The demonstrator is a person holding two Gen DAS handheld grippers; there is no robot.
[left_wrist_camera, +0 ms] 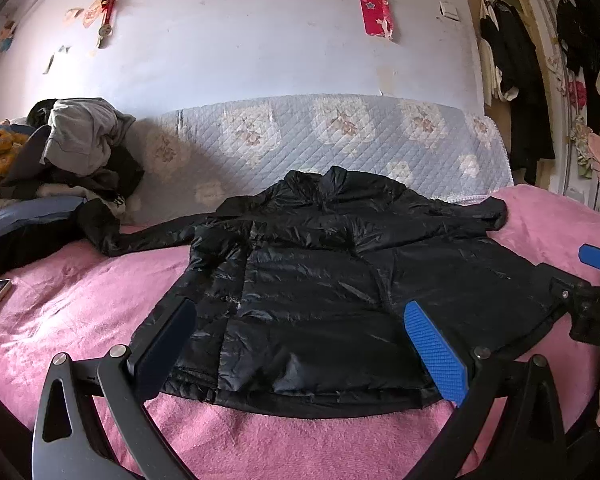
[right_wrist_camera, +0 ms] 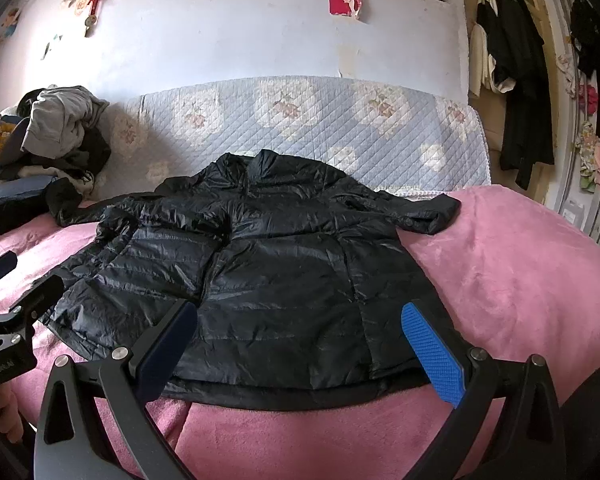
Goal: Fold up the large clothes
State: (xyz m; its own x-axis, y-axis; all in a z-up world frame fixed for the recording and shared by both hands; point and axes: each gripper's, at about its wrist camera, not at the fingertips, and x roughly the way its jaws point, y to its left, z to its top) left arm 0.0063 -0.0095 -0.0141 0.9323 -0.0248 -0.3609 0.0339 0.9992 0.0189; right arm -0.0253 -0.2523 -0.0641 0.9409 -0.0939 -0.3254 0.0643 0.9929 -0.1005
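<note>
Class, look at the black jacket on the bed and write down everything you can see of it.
The jacket is black, glossy and quilted, like thin puffer nylon, much wrinkled. It lies spread flat on the pink blanket, collar toward the quilted headboard, hem nearest the cameras. One sleeve stretches out toward the clothes pile; the other is bent near the opposite edge. A seam or closure runs down the middle. Both tools, left and right, hover open over the hem; contact cannot be told.
</note>
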